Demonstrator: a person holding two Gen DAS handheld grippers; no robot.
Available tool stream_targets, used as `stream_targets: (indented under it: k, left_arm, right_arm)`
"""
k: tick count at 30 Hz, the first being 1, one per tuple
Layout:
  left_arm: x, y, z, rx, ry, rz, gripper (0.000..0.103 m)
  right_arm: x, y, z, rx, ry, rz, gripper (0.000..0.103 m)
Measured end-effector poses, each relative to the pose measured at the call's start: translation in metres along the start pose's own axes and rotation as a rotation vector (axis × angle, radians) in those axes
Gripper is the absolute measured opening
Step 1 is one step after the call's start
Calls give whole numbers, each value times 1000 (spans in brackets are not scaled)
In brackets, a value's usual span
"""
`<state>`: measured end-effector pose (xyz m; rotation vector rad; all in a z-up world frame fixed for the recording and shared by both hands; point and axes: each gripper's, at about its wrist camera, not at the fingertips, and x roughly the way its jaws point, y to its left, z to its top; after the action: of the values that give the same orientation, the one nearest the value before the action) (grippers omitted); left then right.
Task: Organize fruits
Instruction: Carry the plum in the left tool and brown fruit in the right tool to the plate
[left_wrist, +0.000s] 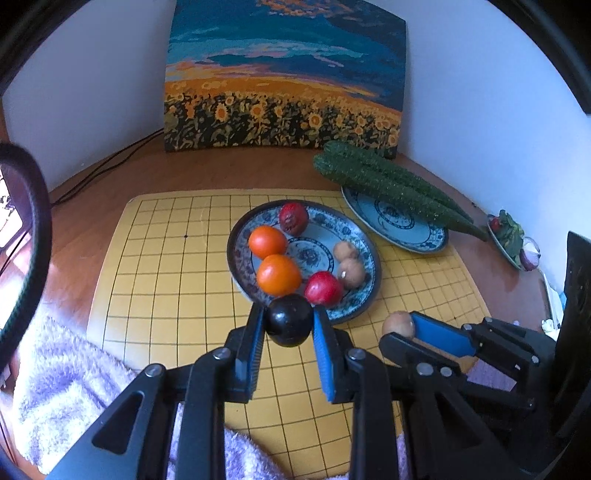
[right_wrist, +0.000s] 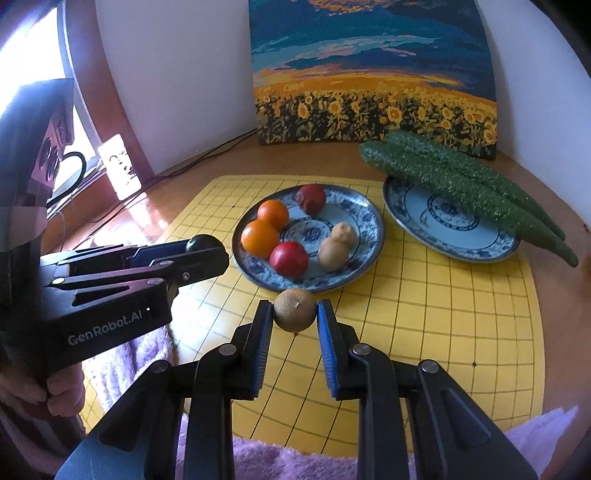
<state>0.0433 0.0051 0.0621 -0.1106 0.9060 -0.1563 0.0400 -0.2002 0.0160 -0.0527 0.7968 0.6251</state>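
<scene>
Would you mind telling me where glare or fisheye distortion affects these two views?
Left wrist view: grid mat lines bow outward, dark vignette in the corners, fruit plate sharp. Right wrist view: window at upper left blown out, glare on the wooden tabletop.

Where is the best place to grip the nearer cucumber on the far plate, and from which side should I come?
Grip the nearer cucumber at its thick middle from above, jaws across its width. It lies long and slanted, its thin end overhanging the plate.
</scene>
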Motion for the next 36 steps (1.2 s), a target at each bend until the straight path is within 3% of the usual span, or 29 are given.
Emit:
stream_targets:
  k: [23,36]
  left_arm:
    - [24,-17,39,18,-9,19,27]
    - [53,-21,40,19,32,48,27]
  right_arm:
    - [10,-27,41,-15,-55,-66,26]
    - [40,-54,64,-23,-42,-62,26]
